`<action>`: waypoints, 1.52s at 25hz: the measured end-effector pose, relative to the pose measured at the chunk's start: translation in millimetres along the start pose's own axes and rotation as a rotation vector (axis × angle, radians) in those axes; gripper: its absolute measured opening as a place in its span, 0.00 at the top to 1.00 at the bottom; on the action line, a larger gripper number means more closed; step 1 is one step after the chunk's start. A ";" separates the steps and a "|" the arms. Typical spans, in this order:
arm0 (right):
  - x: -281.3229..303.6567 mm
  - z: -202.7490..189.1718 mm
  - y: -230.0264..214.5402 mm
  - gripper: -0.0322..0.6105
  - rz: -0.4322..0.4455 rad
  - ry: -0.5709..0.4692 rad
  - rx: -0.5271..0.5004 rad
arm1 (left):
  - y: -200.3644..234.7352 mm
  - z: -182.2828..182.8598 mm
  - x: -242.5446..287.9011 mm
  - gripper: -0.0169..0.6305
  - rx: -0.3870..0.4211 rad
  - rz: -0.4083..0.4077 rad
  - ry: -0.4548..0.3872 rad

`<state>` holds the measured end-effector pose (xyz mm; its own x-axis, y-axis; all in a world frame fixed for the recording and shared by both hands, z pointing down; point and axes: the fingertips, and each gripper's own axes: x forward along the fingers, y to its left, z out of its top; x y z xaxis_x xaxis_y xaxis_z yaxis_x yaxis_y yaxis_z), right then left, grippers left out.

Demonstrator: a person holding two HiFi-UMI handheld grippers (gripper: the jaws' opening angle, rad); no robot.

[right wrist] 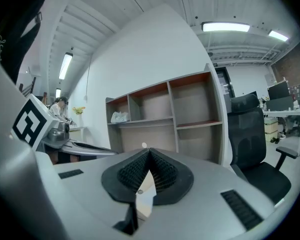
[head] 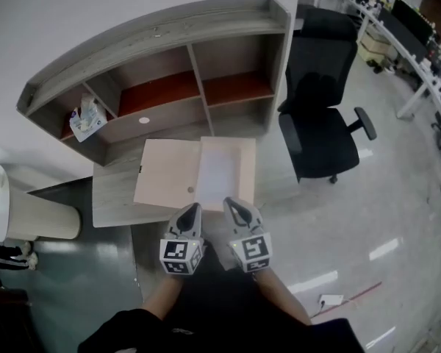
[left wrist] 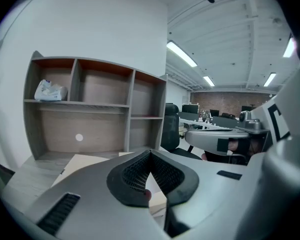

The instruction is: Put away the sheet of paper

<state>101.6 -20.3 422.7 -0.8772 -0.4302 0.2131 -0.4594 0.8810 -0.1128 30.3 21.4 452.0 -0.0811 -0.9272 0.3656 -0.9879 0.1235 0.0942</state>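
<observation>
Sheet of paper (head: 220,169) spreads over a tan board (head: 165,171) on the tabletop (head: 114,197), before the shelf unit (head: 162,57); left claw (head: 193,210) and right claw (head: 232,204), side by side, are clenched on its near edge.

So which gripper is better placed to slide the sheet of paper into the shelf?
Right, marginally. Both the left gripper and right gripper pinch the sheet of paper by its near edge, but the right faces the shelf at its empty right-hand compartments.
</observation>
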 end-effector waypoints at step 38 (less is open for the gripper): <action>-60.8 22.6 4.2 0.92 0.077 -0.063 -0.048 | -48.6 14.9 -50.5 0.91 0.007 0.108 -0.047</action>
<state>149.9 5.1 387.3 -0.9173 -0.3713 0.1440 -0.3848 0.9196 -0.0796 80.4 56.9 415.2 -0.1930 -0.9242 0.3296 -0.9739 0.2214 0.0505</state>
